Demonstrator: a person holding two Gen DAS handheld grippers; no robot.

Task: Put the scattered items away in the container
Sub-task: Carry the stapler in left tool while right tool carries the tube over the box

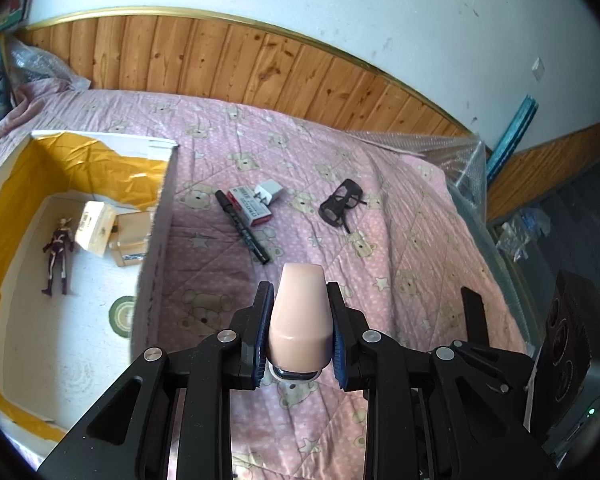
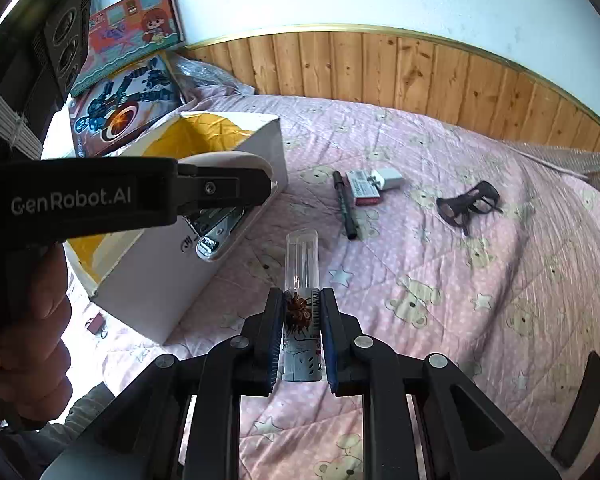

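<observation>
The left gripper (image 1: 300, 320) is clamped on a pale pink plastic stapler (image 1: 299, 316), pads against its flat sides near the hinge end; it looks rigid, fairly heavy and smooth, so a mid-body hold suits it. Left of those tongs sits the white cardboard box with yellow lining (image 1: 162, 216), open-topped. The right gripper (image 2: 300, 332) is closed around a printed cylindrical tube with a clear cap (image 2: 302, 280), probably light and slippery; holding the printed barrel is safer than the cap. Ahead lie a black marker pen (image 2: 343, 204) and dark glasses (image 2: 466, 202) on the pink bear-print quilt (image 2: 480, 280)
</observation>
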